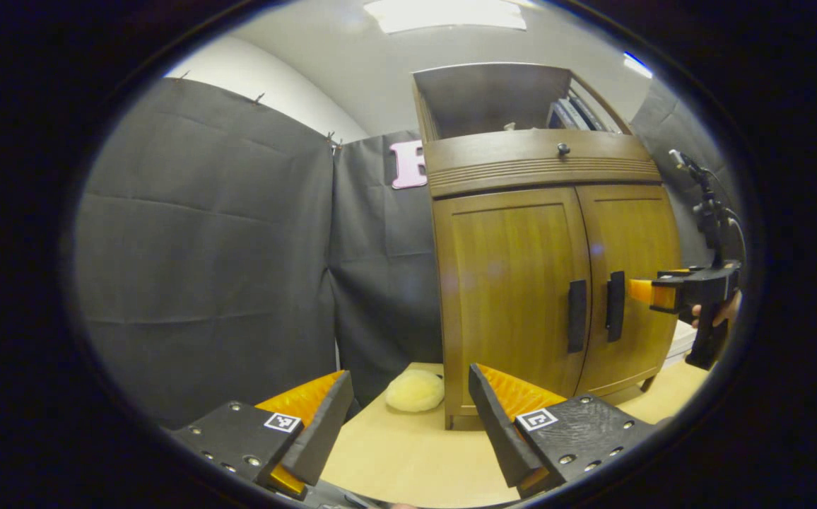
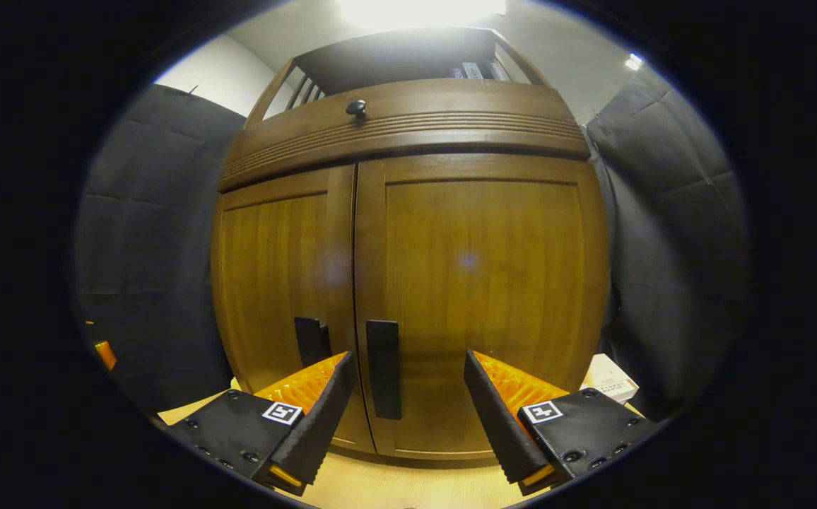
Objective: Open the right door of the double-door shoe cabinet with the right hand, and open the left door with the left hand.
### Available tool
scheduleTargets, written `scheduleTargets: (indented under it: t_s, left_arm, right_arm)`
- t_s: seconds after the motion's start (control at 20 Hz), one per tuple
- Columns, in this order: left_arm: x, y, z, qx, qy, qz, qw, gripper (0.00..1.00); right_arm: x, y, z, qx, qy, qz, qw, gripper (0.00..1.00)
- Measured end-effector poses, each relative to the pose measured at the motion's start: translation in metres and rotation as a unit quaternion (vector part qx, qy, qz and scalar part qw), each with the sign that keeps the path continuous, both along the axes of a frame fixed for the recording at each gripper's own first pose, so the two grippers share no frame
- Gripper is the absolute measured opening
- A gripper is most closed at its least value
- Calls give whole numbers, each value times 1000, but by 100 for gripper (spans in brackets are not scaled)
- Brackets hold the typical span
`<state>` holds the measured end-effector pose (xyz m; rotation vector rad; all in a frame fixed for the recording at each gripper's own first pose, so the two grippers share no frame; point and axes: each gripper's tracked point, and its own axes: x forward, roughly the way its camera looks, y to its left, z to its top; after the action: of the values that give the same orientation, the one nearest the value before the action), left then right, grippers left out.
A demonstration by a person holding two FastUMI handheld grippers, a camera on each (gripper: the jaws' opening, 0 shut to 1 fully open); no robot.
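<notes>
In the left gripper view my left hand-held gripper [image 1: 408, 417] hangs over the pale wooden bench [image 1: 408, 459] with its fingers spread wide and nothing between them. Just ahead of its gap a soft cream-yellow pad [image 1: 415, 390] lies on the bench. Ahead and to the right of it stands the brown wooden double-door shoe cabinet [image 1: 543, 233], both doors closed. Its left door [image 1: 511, 297] carries a dark vertical bar handle [image 1: 577, 315], well beyond my left fingers and apart from them. Beside that is the right door [image 1: 638, 283] with its own dark bar handle [image 1: 615, 305]. Farther right, my right hand-held gripper [image 1: 638, 290] reaches in, its tip close to the right door's handle; whether it touches I cannot tell from here.

In the right gripper view my right hand-held gripper [image 2: 405, 417] is spread wide, close up to the cabinet [image 2: 408, 212]. The left door's handle [image 2: 311, 341] sits just beyond my left finger [image 2: 309, 417]. The right door's handle [image 2: 384, 367] stands in the gap, nearer that left finger, and neither finger presses on it. Past the right finger [image 2: 507, 417], a small white box [image 2: 610, 385] lies on the bench [image 2: 408, 488] by the cabinet's corner.
</notes>
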<state>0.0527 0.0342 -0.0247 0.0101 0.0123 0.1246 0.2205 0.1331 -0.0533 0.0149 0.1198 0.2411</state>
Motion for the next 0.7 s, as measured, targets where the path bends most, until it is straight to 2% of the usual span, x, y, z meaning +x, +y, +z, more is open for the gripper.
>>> scheduleTargets:
  t_s: [0.05,0.1,0.15,0.25,0.3,0.45,0.7]
  left_arm:
    - [4,1,-1,1,1,0,1000,95]
    - [5,0,-4,-1,3,1,1000,95]
    - [8,1,-6,-3,5,2,1000,95]
    - [14,5,-15,-9,11,4,1000,95]
    - [14,5,-17,-11,13,4,1000,95]
    - [22,5,-20,-7,17,4,1000,95]
    - [31,10,-28,-1,16,5,1000,95]
  right_arm:
    - [6,2,-4,0,4,0,1000,94]
    - [13,6,-7,-1,8,0,1000,97]
    - [18,8,-10,-2,12,-2,1000,94]
    - [28,14,-19,-5,18,-6,1000,97]
    - [33,17,-22,-5,21,-10,1000,93]
    - [44,25,-29,-3,30,-10,999,93]
    - [52,31,-34,1,36,-18,999,47]
